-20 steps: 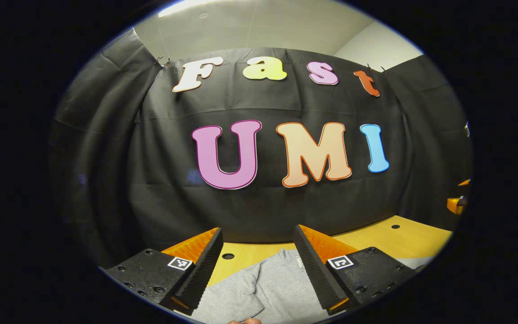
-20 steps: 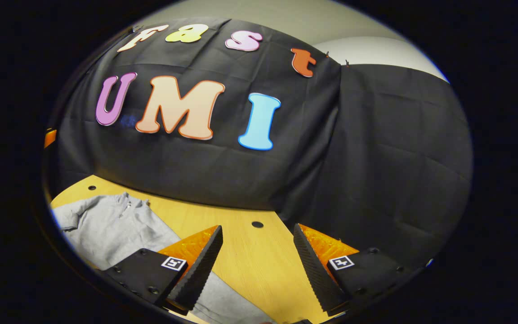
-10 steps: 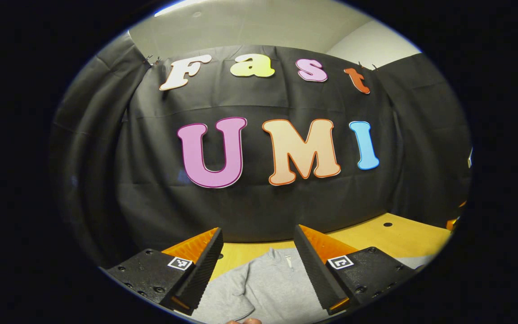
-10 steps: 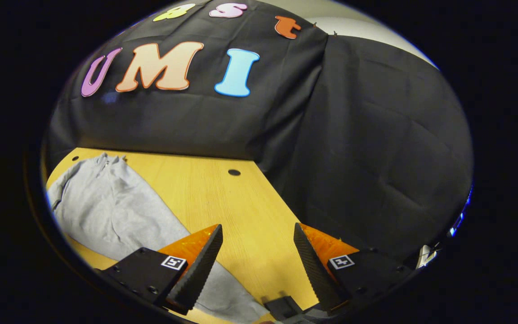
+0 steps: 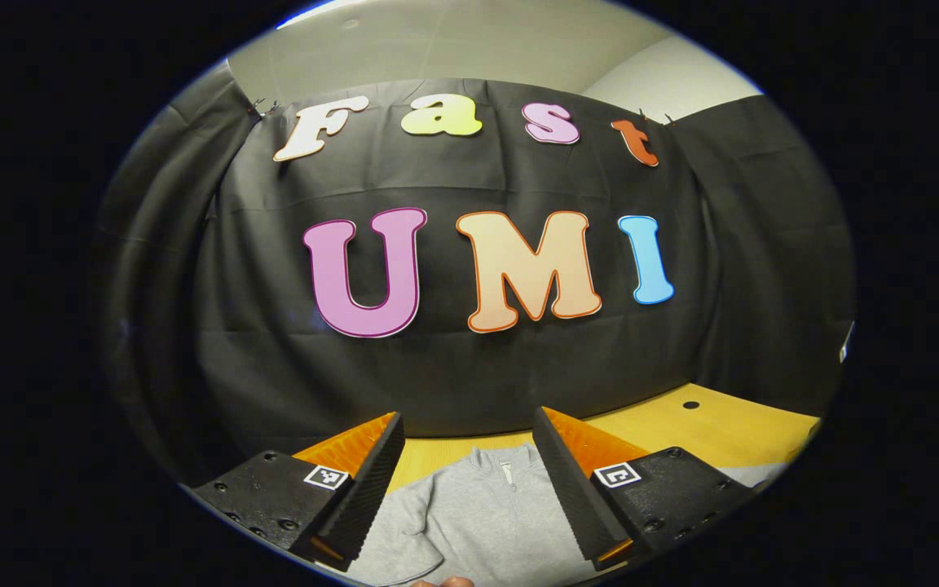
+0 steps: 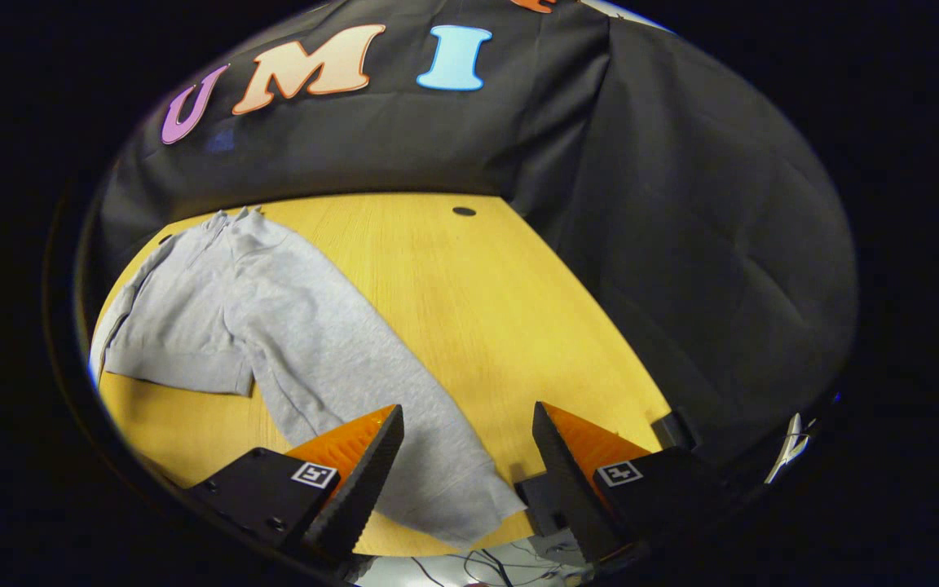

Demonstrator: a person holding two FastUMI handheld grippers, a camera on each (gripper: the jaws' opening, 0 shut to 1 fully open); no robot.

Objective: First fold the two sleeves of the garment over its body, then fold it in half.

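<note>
**Both claws spread, garment flat on the desk**

Now, through your left gripper view, your left claw has its two black ribbed fingers spread wide apart, and nothing sits between them. Just past and below that gap lies the grey garment on the yellow wooden desk, its collar and short zip pointing away from you, centred between the fingers. One sleeve is folded in over the body on the left finger's side. A fingertip of your own hand peeks in at the very bottom edge. Beyond the desk hangs the black cloth wall.

Through your right gripper view, your right claw is likewise wide open and holds nothing. It is tilted down toward the desk. The garment lies ahead and to the left of the claw, collar at the far end. Its long sleeve stretches out diagonally toward you, and the cuff ends in the gap between the fingers, close to the desk's near edge; you cannot tell from this angle whether either finger touches the cloth. The other sleeve lies folded across the body, well to the left of the left finger. A small dark hole marks the desk's far side.
</note>
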